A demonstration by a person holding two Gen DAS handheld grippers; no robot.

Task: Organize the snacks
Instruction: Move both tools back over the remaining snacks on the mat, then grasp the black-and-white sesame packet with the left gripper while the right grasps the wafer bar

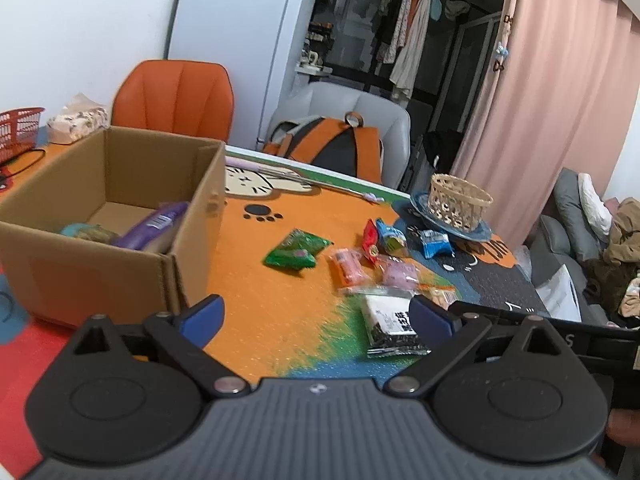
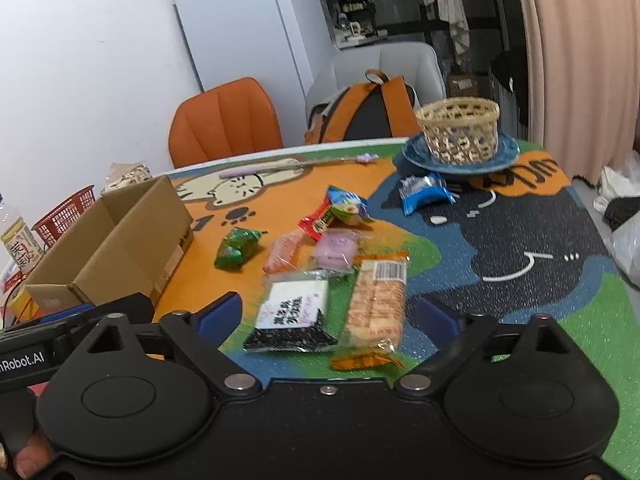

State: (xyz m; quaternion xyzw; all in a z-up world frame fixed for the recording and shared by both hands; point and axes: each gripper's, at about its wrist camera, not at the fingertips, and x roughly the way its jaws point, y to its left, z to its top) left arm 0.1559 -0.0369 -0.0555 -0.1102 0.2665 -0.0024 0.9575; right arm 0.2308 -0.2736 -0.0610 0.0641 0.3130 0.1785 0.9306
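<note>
A cardboard box (image 1: 120, 184) stands at the left of the mat and holds a purple packet (image 1: 154, 224) and a greenish one. Several snack packets lie loose on the mat: green (image 1: 296, 254), pink-orange (image 1: 349, 268), purple (image 1: 398, 274), red and blue (image 1: 380, 238), a blue one (image 1: 436, 242), a black-and-white one (image 2: 292, 310) and a biscuit pack (image 2: 376, 304). My left gripper (image 1: 316, 318) is open and empty above the mat. My right gripper (image 2: 328, 316) is open, its fingers either side of the black-and-white packet and the biscuit pack.
A woven basket (image 2: 460, 130) sits on a blue plate (image 2: 508, 148) at the back right. A red basket (image 1: 18, 130), a tissue pack (image 1: 78, 122) and a bottle (image 2: 18, 240) stand far left. An orange chair (image 1: 176, 98) and a backpack (image 1: 332, 144) are behind the table.
</note>
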